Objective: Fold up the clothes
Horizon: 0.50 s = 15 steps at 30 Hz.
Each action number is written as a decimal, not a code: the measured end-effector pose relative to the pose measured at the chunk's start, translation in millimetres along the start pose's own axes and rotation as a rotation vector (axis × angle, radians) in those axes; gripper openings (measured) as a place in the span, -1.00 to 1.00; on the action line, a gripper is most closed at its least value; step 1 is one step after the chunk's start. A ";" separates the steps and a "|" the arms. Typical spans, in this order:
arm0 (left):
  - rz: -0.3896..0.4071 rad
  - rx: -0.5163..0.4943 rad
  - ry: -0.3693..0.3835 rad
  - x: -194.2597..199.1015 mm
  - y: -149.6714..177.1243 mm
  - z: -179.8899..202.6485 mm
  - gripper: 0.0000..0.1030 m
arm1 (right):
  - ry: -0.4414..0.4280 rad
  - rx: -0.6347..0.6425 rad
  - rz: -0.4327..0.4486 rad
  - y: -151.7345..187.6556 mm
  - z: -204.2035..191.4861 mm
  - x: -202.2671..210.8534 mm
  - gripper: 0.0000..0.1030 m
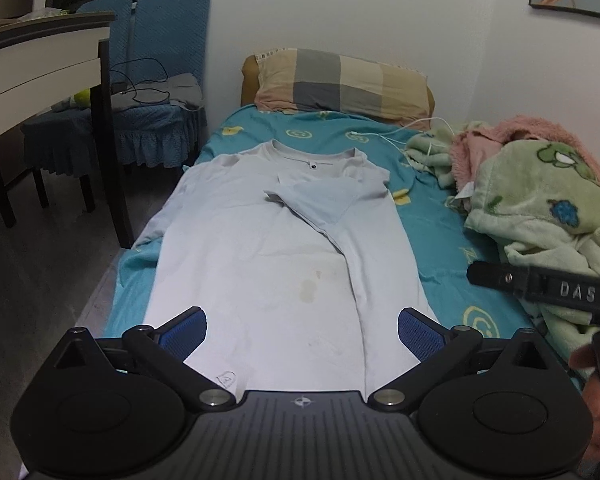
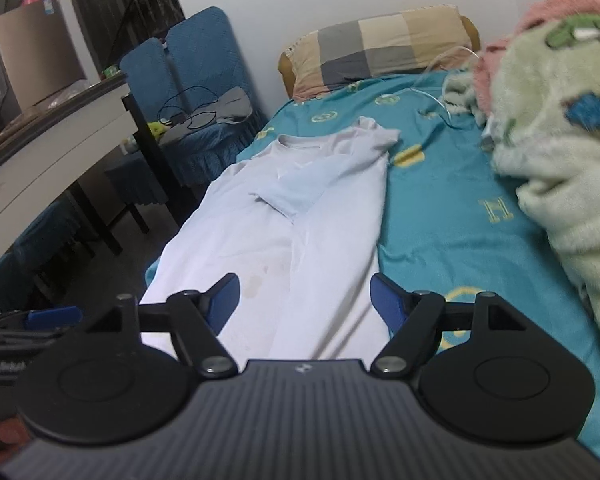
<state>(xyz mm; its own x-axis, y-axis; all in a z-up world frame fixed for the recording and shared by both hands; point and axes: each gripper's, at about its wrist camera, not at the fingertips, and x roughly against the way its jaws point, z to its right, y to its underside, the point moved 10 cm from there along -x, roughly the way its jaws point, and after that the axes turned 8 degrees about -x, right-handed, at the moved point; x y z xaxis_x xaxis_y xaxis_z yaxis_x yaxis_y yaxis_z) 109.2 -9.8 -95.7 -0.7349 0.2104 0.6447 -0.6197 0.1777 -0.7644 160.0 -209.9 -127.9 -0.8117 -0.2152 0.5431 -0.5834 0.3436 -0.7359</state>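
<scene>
At the bottom of the left wrist view the left hand-held gripper (image 1: 302, 334) hangs with its blue pads spread wide and nothing between them, above the hem end of the white T-shirt (image 1: 260, 248). The right hand-held gripper (image 2: 304, 300) is likewise released and empty, low in its own frame over the same hem.

The T-shirt lies flat along the teal bed sheet (image 1: 440, 280), collar toward the top of the frame. Its right side looks already folded inward, with the sleeve (image 1: 320, 200) laid across the chest; the left side is still spread, and its edge reaches the bed's edge at centre left.

Risks, as I judge them: a grasp at the left edge could catch the sheet along with the shirt and drag both. Lifting that side unevenly may pull the folded sleeve loose. The fabric near the bed edge could slip toward the floor.

Farther back, at right, a heaped fleece blanket (image 1: 540, 208) and a white cable (image 1: 400, 130) sit near the shirt's collar end; beyond, a checked pillow (image 1: 340, 80) against the wall.
</scene>
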 end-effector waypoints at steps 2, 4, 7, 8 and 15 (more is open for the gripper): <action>0.002 0.012 -0.003 1.5 -1.9 -6.5 1.00 | -0.010 0.044 -0.007 -12.3 -14.9 -8.5 0.44; -0.007 0.023 -0.006 1.6 -1.8 -15.0 1.00 | -0.027 0.092 -0.023 -24.7 -32.6 -20.3 0.44; -0.027 0.039 -0.009 0.5 -0.3 -29.7 1.00 | -0.073 0.168 -0.088 -42.2 -68.3 -54.7 0.43; -0.033 0.042 -0.010 -0.3 0.1 -35.7 1.00 | -0.088 0.193 -0.109 -48.0 -80.0 -66.0 0.43; -0.059 0.144 -0.006 -12.8 5.0 -80.9 0.99 | -0.158 0.419 -0.307 -53.3 -175.2 -181.4 0.38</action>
<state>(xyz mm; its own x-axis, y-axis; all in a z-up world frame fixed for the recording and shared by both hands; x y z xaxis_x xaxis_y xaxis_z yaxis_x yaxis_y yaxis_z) 137.8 66.2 -107.8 -0.6978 0.1974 0.6886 -0.6943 0.0501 -0.7180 343.2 -29.0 -116.3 -0.5778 -0.3941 0.7148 -0.7295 -0.1435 -0.6688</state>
